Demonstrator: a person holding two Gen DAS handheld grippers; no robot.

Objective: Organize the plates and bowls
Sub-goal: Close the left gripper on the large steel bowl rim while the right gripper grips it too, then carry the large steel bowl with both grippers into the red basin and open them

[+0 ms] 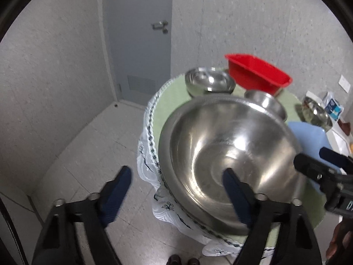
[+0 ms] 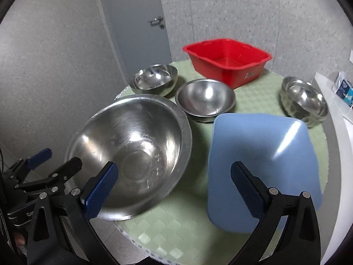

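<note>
A big steel bowl point(image 1: 229, 154) point(image 2: 132, 145) sits at the near left of the round green table point(image 2: 253, 92). My left gripper point(image 1: 176, 174) is open, its right finger over the bowl's inside and its left finger beyond the table edge. My right gripper point(image 2: 174, 172) is open, above the gap between the big bowl and a blue tray point(image 2: 262, 165) point(image 1: 308, 134). Three smaller steel bowls stand behind: back left point(image 2: 154, 79) point(image 1: 209, 81), middle point(image 2: 205, 99) point(image 1: 267, 103), far right point(image 2: 304, 99) point(image 1: 317, 112).
A red plastic basin point(image 2: 227, 59) point(image 1: 256, 72) stands at the back of the table. A white lace cloth point(image 1: 150, 154) hangs off the table's left edge above tiled floor. A grey door point(image 1: 139, 39) lies behind. A white counter point(image 2: 339, 114) runs along the right.
</note>
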